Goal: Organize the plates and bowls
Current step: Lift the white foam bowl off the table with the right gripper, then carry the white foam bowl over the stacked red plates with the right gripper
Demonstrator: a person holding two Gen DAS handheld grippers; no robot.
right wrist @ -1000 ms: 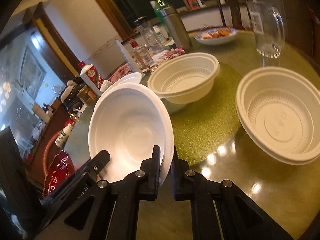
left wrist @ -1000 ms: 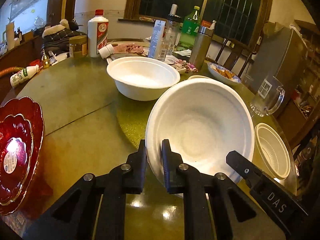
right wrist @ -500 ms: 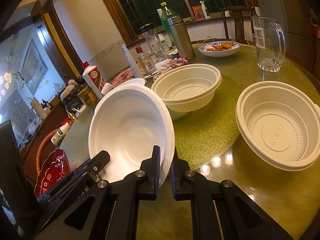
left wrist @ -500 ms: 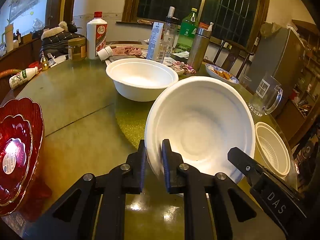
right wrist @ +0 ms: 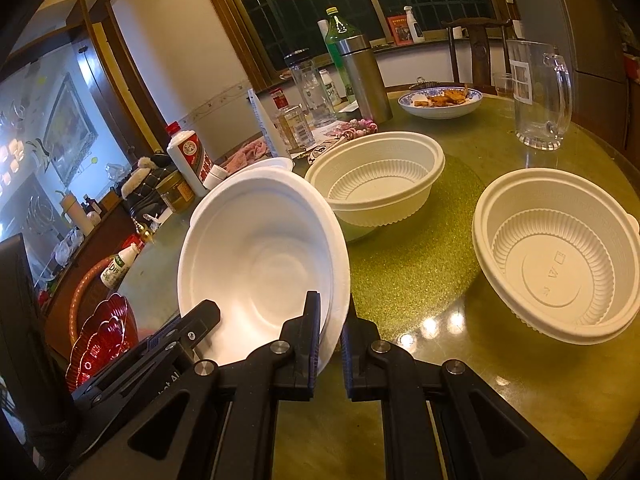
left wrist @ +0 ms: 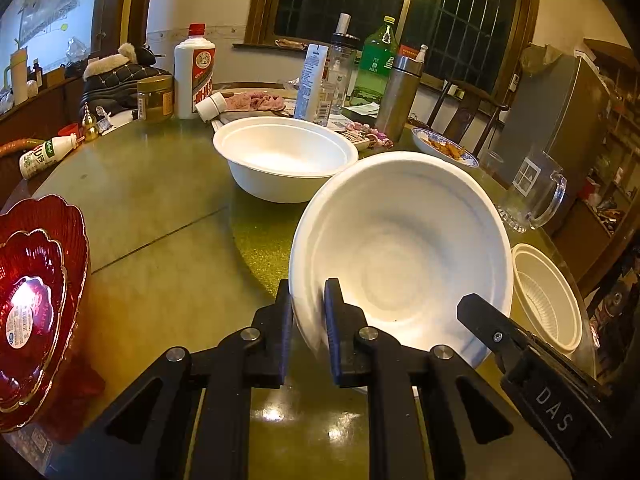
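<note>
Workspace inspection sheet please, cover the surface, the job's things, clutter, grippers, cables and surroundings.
Surface: round green table, glossy, with a glittery centre disc.
Job's things: white foam bowl held tilted by both grippers; second foam bowl upright behind it; two ribbed plastic bowls upright; stacked red plates at the left edge.
Clutter: liquor bottle, green bottle, steel flask, glass pitcher, dish of food.
Grippers: left gripper and right gripper, each shut on the bowl's rim.
Cables: nothing seen.
Surroundings: barred dark windows, wooden chair.
</note>
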